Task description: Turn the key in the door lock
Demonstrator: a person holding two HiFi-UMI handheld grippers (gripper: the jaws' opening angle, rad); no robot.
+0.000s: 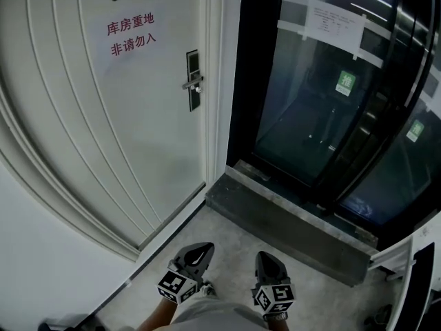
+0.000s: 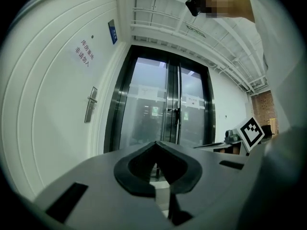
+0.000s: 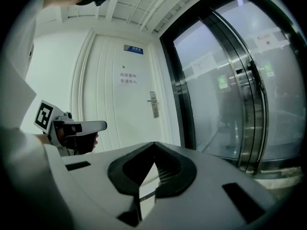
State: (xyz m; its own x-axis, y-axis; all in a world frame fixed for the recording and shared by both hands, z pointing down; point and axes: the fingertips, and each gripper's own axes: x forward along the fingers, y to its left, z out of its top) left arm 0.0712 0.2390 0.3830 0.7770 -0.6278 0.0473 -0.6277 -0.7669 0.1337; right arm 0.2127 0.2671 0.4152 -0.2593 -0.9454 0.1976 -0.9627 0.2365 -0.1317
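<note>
Left gripper [image 2: 156, 145] and right gripper [image 3: 153, 146] jaws were closed, empty; door lock [image 1: 193, 81] well ahead of both.

Red Chinese lettering [image 1: 131, 33] is printed on the white door [image 1: 83, 116], and a small blue plate [image 3: 133, 49] sits above it. To the right stand dark-framed glass double doors [image 1: 324, 102] with a taped paper notice [image 1: 327, 23] and green stickers [image 1: 346, 83]. A dark stone threshold [image 1: 289, 226] runs below them, edging the grey concrete floor [image 1: 227, 254]. White ceiling beams [image 2: 163, 13] cross overhead.
</note>
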